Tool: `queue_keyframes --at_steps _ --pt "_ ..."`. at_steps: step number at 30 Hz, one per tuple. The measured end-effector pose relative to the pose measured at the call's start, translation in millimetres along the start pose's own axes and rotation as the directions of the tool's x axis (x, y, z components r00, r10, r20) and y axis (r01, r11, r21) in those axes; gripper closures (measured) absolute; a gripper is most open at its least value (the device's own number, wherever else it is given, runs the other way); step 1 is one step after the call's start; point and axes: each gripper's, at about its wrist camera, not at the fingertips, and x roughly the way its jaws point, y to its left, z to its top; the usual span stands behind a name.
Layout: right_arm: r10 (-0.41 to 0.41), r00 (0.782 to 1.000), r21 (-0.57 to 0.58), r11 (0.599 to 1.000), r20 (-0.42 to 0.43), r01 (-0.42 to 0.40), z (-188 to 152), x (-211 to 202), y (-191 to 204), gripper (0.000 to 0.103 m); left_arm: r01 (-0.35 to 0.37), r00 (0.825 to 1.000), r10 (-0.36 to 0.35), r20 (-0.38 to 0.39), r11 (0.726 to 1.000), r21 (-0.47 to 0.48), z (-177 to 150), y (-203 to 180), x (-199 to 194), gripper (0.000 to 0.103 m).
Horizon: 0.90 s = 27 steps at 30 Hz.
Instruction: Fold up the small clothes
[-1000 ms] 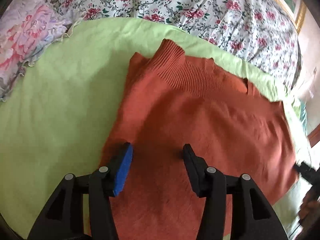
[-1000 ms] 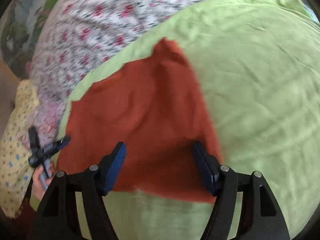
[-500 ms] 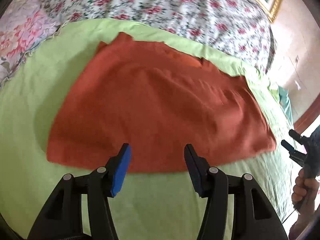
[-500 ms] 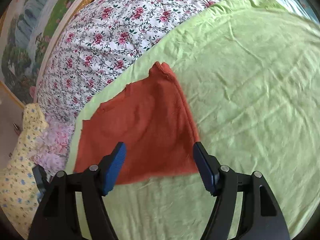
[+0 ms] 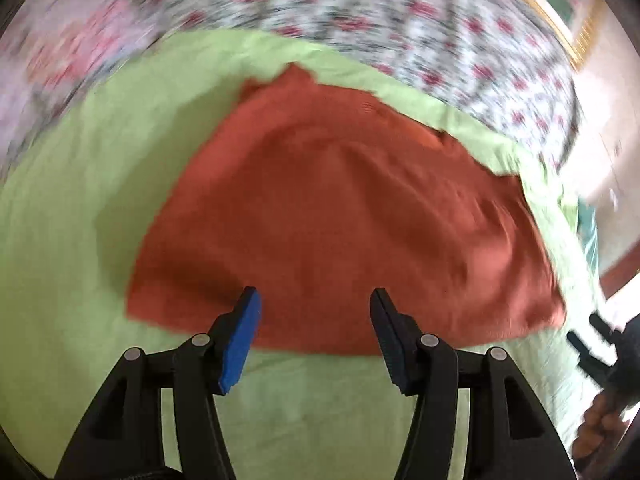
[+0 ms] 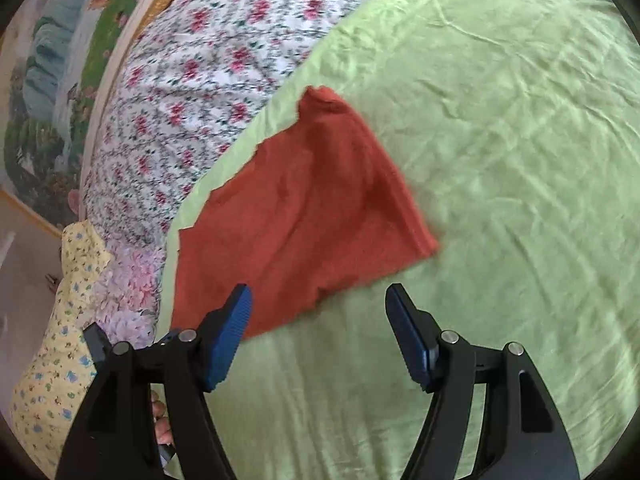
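The left gripper point(image 5: 314, 320) has its jaws apart with nothing between them, and they have just been opening wider; it hangs over the near hem of the rust-orange garment point(image 5: 340, 216). The right gripper point(image 6: 318, 328) is likewise open and empty, poised above the green sheet point(image 6: 500, 160) just short of the garment's near edge. The next fold probably calls for each gripper to pinch one near corner cleanly, catching all layers, then carrying both corners over evenly so the edges line up. The garment lies flat on the sheet spread over the bed, near the flowered bedcover point(image 6: 208, 60), as a smooth, roughly trapezoid knit, one far corner slightly peaked.
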Motion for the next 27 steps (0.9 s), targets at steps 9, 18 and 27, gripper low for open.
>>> queue_keyframes --at_steps 9,18,27 --pt "0.039 0.999 -0.087 0.995 -0.037 -0.042 10 36 38 0.033 0.156 0.988 -0.137 0.076 0.882 -0.444 -32 60 12 0.044" --pt "0.04 0.998 -0.126 0.991 -0.04 -0.045 21 50 50 0.033 0.154 0.984 -0.091 0.155 0.873 -0.463 13 74 43 0.076" --pt "0.053 0.998 -0.114 0.992 -0.021 -0.055 40 46 33 0.033 0.203 0.962 -0.148 0.23 0.95 -0.236 38 10 14 0.094"
